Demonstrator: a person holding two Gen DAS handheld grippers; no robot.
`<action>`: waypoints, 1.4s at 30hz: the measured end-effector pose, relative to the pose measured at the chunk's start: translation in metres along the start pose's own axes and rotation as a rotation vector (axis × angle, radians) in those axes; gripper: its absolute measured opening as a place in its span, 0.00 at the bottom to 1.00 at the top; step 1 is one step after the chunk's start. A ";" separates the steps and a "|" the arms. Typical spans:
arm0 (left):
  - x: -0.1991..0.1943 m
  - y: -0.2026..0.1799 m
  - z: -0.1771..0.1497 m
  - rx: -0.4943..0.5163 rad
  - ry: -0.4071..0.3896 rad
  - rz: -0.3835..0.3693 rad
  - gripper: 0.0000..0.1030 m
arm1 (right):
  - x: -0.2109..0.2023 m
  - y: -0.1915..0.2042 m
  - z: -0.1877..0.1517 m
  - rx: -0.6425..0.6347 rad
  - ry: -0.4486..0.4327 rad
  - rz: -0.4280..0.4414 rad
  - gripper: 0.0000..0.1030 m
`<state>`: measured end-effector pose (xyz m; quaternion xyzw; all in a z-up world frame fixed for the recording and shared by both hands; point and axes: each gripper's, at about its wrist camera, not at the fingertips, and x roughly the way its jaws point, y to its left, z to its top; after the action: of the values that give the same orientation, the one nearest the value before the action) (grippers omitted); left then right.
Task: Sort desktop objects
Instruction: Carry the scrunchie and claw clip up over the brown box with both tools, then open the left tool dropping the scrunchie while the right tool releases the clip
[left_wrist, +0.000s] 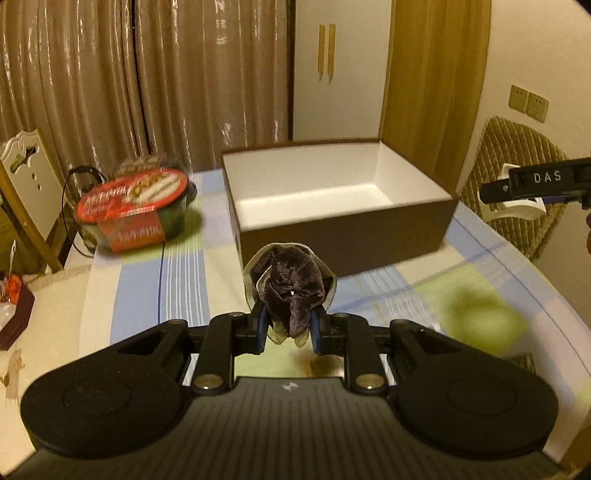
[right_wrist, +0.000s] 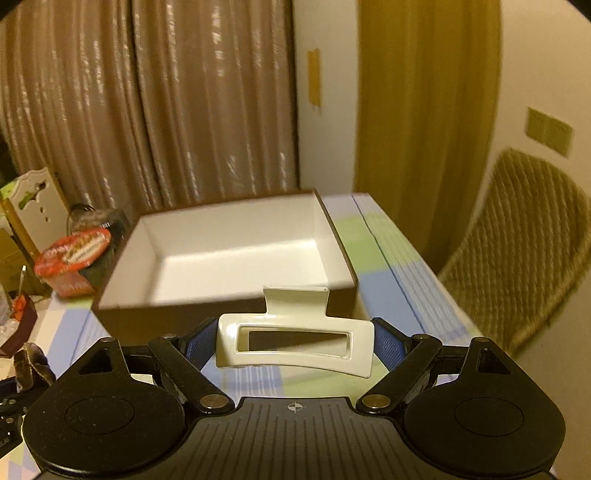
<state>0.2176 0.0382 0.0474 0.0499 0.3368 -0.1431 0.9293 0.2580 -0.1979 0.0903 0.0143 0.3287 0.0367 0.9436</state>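
Desktop objects are being carried: the left gripper (left_wrist: 290, 325) is clenching a dark velvet scrunchie (left_wrist: 291, 284), the right gripper (right_wrist: 295, 341) a cream plastic hair claw (right_wrist: 295, 332). Both are hanging above the bench (left_wrist: 140, 280), the brown white-lined cardboard box (left_wrist: 332, 192) at 12 o'clock showing nothing inside. A red-lidded noodle bowl (left_wrist: 136, 206) is waiting at 10 o'clock.

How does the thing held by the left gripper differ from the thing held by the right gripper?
The scrunchie in the left gripper is dark, soft, crumpled velvet; the hair clip in the right gripper is cream, hard and glossy. The scrunchie is a bunched lump; the hair clip is a flat rectangle with an open slot. Both are hair accessories held above the table in front of the box.
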 end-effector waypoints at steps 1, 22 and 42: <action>0.004 -0.002 0.007 -0.001 -0.006 0.005 0.18 | 0.007 -0.002 0.009 -0.012 -0.006 0.014 0.84; 0.186 -0.017 0.138 0.068 0.064 0.012 0.18 | 0.235 -0.011 0.106 -0.126 0.269 0.236 0.84; 0.264 -0.002 0.125 0.056 0.186 0.026 0.40 | 0.309 -0.008 0.085 -0.168 0.400 0.256 0.84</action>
<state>0.4863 -0.0491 -0.0254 0.0934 0.4170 -0.1349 0.8940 0.5524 -0.1822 -0.0351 -0.0302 0.5000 0.1854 0.8454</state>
